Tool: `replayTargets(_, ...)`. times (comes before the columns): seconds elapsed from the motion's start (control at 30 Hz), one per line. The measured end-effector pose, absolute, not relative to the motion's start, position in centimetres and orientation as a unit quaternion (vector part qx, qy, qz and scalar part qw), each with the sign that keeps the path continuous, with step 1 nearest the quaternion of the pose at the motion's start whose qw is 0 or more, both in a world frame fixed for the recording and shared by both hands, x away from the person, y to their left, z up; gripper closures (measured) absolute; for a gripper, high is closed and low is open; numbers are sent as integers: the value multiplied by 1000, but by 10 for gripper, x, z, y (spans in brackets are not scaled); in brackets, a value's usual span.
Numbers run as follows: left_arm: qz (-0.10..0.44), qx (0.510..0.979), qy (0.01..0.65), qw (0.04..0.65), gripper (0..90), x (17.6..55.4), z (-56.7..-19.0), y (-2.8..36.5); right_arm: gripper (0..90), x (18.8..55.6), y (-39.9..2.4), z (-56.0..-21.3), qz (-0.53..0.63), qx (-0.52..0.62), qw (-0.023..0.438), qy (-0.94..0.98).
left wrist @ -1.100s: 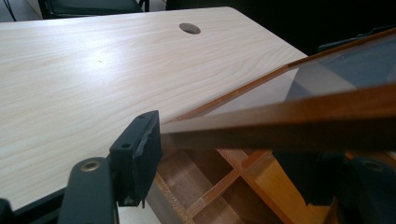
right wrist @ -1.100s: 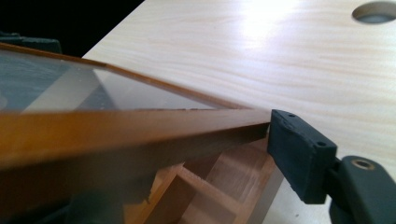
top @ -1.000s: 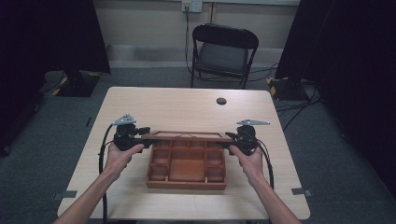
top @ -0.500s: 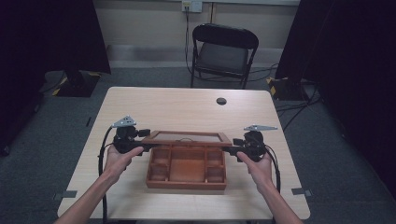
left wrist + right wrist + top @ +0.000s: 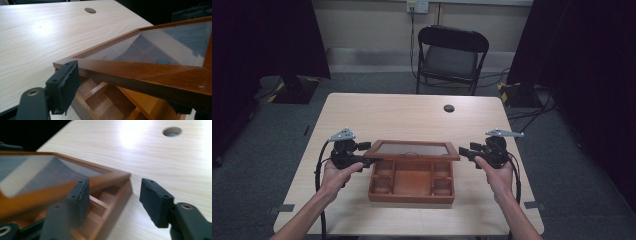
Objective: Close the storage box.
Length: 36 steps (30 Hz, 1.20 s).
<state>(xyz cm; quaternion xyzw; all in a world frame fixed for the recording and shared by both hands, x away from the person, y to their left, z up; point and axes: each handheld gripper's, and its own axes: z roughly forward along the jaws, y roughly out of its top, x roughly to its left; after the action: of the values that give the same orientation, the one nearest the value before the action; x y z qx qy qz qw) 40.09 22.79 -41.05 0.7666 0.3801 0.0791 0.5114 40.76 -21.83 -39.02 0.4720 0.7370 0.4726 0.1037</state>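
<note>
A recording studio: black curtains [image 5: 267,40], folding chair [image 5: 451,55], taped floor cables [image 5: 522,112].

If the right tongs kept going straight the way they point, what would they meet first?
Probably the right corner of the box's glass lid: the open right tongs point at it without touching. Depth is unclear.

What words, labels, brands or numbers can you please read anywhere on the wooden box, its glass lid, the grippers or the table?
None: no text can be read.
The wooden box, its glass lid, the left gripper, the right gripper and the table bear no visible lettering.
The wall outlet is too small to read.
</note>
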Motion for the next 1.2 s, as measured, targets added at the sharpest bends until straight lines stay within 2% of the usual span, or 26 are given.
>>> replayTargets(0.23,91,775,377,499,182,398,-411,225,427,401,-199,-359,522,420,107,735)
replayTargets(0.4,89,783,374,489,161,396,-414,225,458,400,-177,-335,523,377,84,760)
replayTargets(0.53,91,785,372,487,166,393,-415,224,518,396,-145,-322,528,331,50,780)
replayTargets(0.7,92,786,363,493,174,391,-413,223,549,392,-123,-317,534,303,31,789)
replayTargets(0.73,90,788,363,490,174,390,-414,222,598,391,-113,-315,530,291,21,796)
replayTargets(0.8,92,789,362,488,174,390,-414,222,613,391,-109,-315,527,283,14,801)
replayTargets(0.97,95,793,358,484,174,389,-415,221,734,391,-90,-326,499,257,-30,827)
replayTargets(1.2,95,793,358,483,169,389,-415,220,794,393,-83,-335,480,254,-41,839)
